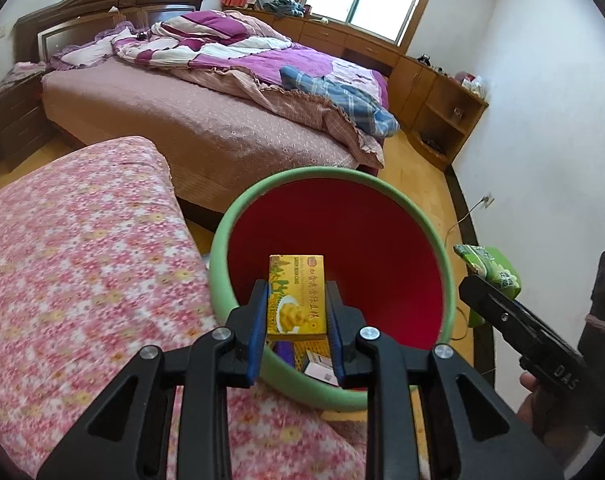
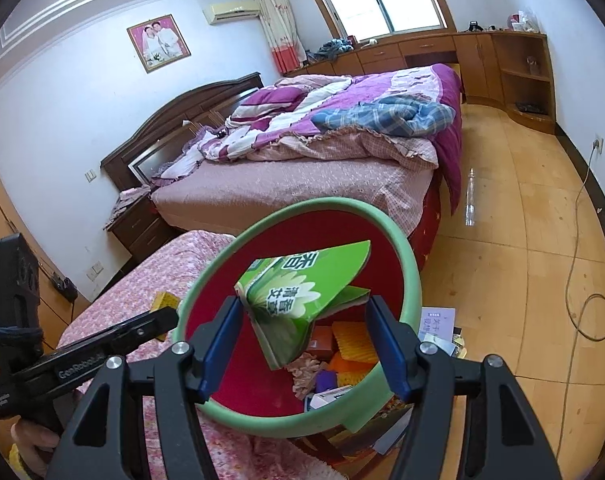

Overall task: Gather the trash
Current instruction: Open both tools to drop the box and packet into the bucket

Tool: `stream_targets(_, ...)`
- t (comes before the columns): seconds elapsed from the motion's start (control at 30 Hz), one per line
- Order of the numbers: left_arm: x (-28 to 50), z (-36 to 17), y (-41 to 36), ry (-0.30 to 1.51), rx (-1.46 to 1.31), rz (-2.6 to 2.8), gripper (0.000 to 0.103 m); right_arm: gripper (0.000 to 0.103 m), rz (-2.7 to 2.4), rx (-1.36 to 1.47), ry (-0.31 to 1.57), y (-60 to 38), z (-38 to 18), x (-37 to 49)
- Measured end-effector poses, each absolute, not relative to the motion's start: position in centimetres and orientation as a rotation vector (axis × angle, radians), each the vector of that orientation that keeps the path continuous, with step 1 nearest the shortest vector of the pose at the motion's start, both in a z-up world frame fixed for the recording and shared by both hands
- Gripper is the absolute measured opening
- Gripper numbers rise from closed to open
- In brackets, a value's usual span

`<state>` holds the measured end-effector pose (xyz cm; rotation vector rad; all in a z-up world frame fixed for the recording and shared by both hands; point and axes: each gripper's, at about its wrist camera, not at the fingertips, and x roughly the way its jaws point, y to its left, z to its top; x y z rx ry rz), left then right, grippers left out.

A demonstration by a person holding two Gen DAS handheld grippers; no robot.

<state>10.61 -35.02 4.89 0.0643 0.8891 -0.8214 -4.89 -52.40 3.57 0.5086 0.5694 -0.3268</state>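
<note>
Yellow green-bean-cake box (image 1: 296,298): flat carton, cake picture, red Chinese lettering. Pinched between blue pads of left hand-held gripper (image 1: 297,320), held over mouth of bin (image 1: 422,216) with green rim, red inside.

Green carton (image 2: 302,300): crushed, flaps splayed, white Chinese characters. Sits between pads of right hand-held gripper (image 2: 308,340), also above bin; jaws spread wide, left pad touching carton, right pad contact unclear.

Right view alone shows bin contents: orange and purple scraps (image 2: 342,360), plus papers on floor (image 2: 438,320). Left view shows floral-covered surface (image 1: 82,260) beside bin.
</note>
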Motion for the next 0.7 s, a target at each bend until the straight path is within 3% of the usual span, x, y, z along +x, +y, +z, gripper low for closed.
stream_targets(0.23, 10.8, 3.3, -36.1, 0.904, 0.104, -0.804, 0.027, 0.067, -0.332, 0.523, 0.601, -53.1, 2.1, -4.1)
stream_targets(0.33, 10.6, 3.2, -36.4, 0.887, 0.141, -0.805, 0.038, 0.067, -0.324, 0.552, 0.606, -53.5, 1.5, -4.0)
stream_targets(0.5, 10.5, 3.4, -36.3, 0.880, 0.133, -0.809, 0.040, 0.067, -0.325, 0.552, 0.616, -53.4, 1.2, -3.7)
stream_targets(0.7, 10.9, 3.4, -34.9, 0.912, 0.101, -0.775, 0.040, 0.077, -0.315, 0.550, 0.661, -53.0, 0.3, -3.0)
